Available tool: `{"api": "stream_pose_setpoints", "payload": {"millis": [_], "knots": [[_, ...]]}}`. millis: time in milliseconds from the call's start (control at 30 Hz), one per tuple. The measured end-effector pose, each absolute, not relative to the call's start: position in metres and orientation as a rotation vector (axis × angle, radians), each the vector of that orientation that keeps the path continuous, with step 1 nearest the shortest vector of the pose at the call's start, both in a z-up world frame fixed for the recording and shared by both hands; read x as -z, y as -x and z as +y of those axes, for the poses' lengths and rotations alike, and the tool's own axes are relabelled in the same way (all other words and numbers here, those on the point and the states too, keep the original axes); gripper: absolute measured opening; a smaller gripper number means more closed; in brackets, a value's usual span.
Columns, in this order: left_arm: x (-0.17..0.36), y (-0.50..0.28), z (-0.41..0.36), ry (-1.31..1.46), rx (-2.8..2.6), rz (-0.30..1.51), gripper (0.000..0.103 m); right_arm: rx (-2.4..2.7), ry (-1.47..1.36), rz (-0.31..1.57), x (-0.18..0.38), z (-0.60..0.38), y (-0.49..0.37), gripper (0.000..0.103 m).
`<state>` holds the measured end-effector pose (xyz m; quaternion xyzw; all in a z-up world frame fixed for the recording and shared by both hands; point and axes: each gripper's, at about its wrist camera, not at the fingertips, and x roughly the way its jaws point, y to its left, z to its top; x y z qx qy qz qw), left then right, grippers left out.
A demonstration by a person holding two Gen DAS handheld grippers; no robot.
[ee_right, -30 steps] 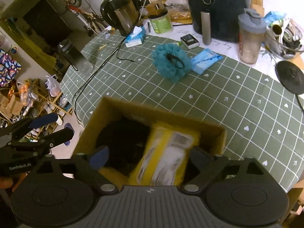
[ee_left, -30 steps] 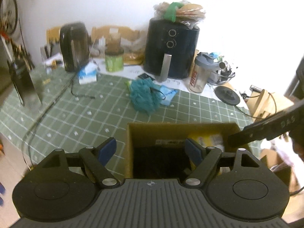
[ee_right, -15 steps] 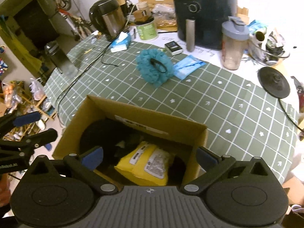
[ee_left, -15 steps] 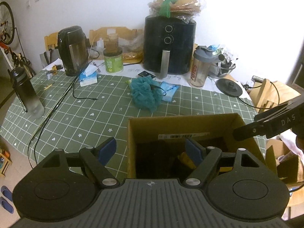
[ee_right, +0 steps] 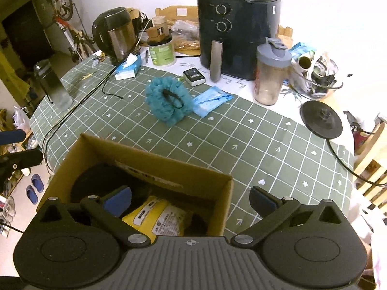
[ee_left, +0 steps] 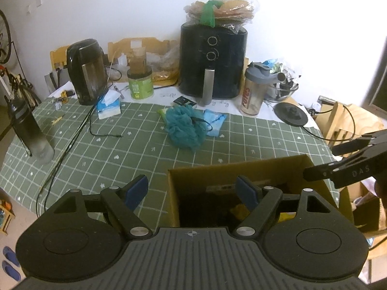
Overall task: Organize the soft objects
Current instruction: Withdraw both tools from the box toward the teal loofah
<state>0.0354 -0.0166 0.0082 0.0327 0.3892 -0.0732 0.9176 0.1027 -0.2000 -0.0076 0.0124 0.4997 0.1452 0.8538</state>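
A cardboard box (ee_right: 135,149) (ee_left: 241,169) stands at the near edge of the green checked table (ee_right: 241,140). Inside lie a yellow packet (ee_right: 157,217) and a dark soft item (ee_right: 96,181). A teal mesh bath sponge (ee_right: 168,101) (ee_left: 186,128) lies mid-table beside a blue wipes packet (ee_right: 210,100) (ee_left: 214,122). My left gripper (ee_left: 193,189) is open and empty above the box's left wall. My right gripper (ee_right: 191,200) is open and empty above the box's right corner; it also shows at the right edge of the left wrist view (ee_left: 348,164).
At the back stand a black air fryer (ee_right: 238,31), a kettle (ee_right: 116,36), a green jar (ee_right: 161,50), a tissue pack (ee_right: 128,67), a shaker bottle (ee_right: 272,72) and a glass bowl (ee_right: 319,79). A dark bottle (ee_right: 52,84) stands at left. A cable (ee_right: 79,104) crosses the table.
The yellow packet has dropped from my right gripper into the box. Both grippers have lifted and pulled back; the right one has opened wider.
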Motion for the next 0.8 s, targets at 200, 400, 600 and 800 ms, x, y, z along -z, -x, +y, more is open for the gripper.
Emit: {"api": "stream_pose_setpoints", "payload": {"millis": [200, 400, 600, 800], "knots": [[-0.013, -0.052, -0.018, -0.113, 0.177, 0.793, 0.079, -0.295, -0.02, 1.043, 0.003, -0.194, -0.11, 0.103], [-0.014, -0.069, -0.018, -0.151, 0.198, 0.792, 0.079, -0.297, -0.017, 1.042, -0.004, -0.19, -0.119, 0.103], [-0.013, -0.089, -0.019, -0.206, 0.19, 0.81, 0.079, -0.29, -0.035, 1.045, -0.007, -0.186, -0.129, 0.103], [-0.008, -0.106, -0.011, -0.202, 0.204, 0.831, 0.079, -0.277, -0.035, 1.045, -0.008, -0.182, -0.141, 0.103]]}}
